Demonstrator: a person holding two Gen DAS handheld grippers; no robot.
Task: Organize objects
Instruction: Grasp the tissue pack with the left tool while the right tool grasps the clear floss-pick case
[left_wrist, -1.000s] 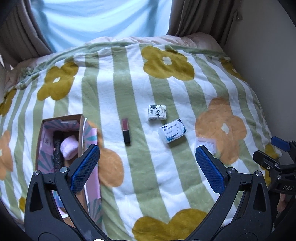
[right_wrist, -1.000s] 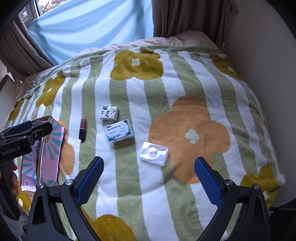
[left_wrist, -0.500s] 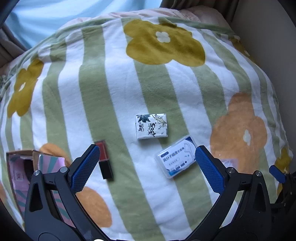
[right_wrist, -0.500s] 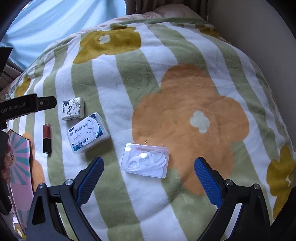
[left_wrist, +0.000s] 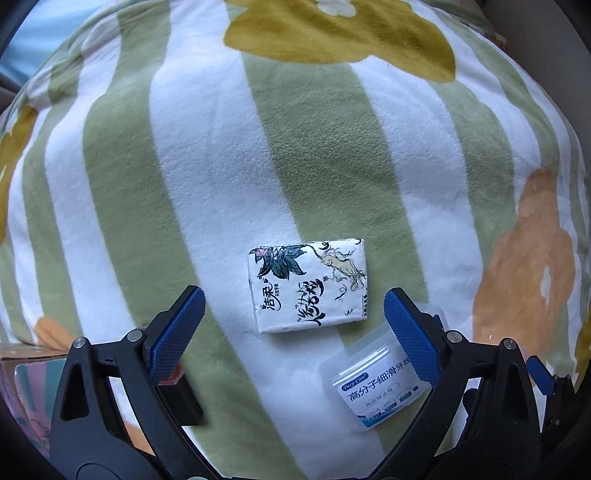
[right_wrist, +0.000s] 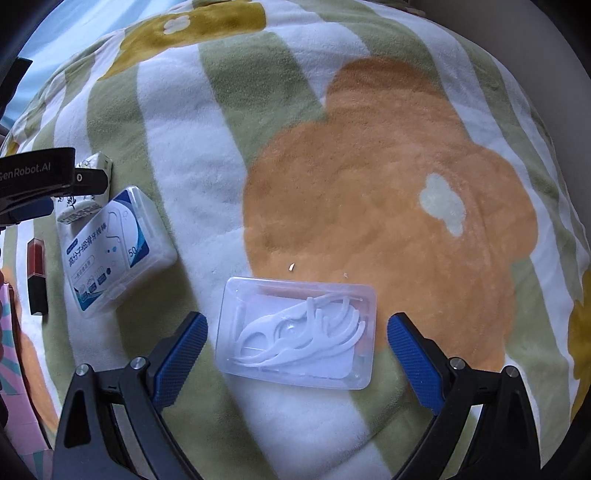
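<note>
Now both grippers hang spread wide over the blanket (left_wrist: 207, 192). The left gripper (left_wrist: 293, 328) has the tissue pack (left_wrist: 308, 284) lying flat between its fingertips, untouched: soft, light, squashy, best pinched across its short sides. The right gripper (right_wrist: 295, 343) brackets the clear floss-pick case (right_wrist: 297, 332), also untouched; thin, slick plastic, likely to skid or pop open, so I'd squeeze its end walls gently.
</note>
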